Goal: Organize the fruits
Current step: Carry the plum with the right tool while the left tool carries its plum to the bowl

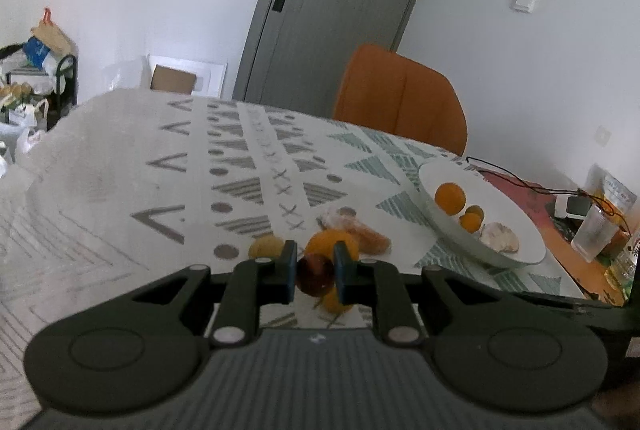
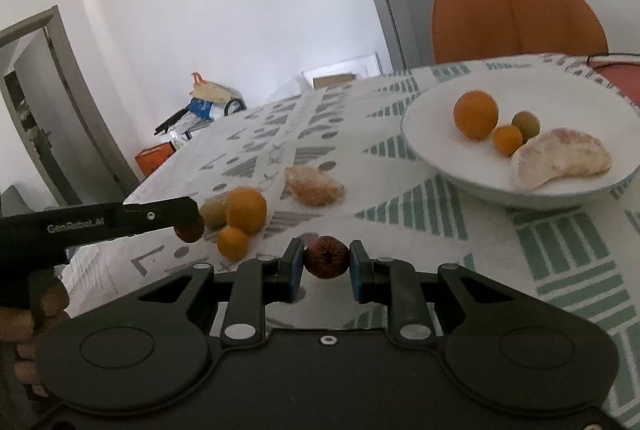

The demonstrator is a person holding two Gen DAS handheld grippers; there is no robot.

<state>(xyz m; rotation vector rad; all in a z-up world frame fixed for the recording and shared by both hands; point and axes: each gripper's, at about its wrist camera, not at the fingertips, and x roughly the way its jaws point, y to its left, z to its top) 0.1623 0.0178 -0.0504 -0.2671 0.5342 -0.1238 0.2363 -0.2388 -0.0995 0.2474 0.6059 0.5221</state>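
Observation:
My left gripper [image 1: 315, 276] is shut on a dark red-brown fruit [image 1: 315, 275], held just above the patterned tablecloth; it also shows in the right wrist view [image 2: 190, 228]. My right gripper [image 2: 326, 257] is shut on another dark red-brown fruit [image 2: 326, 256]. On the cloth lie a big orange [image 2: 245, 209], a small orange [image 2: 232, 242], a green-brown kiwi [image 2: 212, 213] and a peeled citrus piece [image 2: 315, 186]. The white bowl [image 2: 456, 166] to the right holds an orange [image 2: 475, 114], a small orange [image 2: 507, 139], a kiwi [image 2: 525, 123] and a pomelo segment [image 2: 560, 164].
An orange chair [image 2: 516, 14] stands behind the table. At the table's right end are a clear glass [image 1: 594, 237], a black cable [image 1: 520, 182] and packets. A grey door [image 1: 340, 2] and cluttered shelves [image 1: 36, 78] stand beyond the table.

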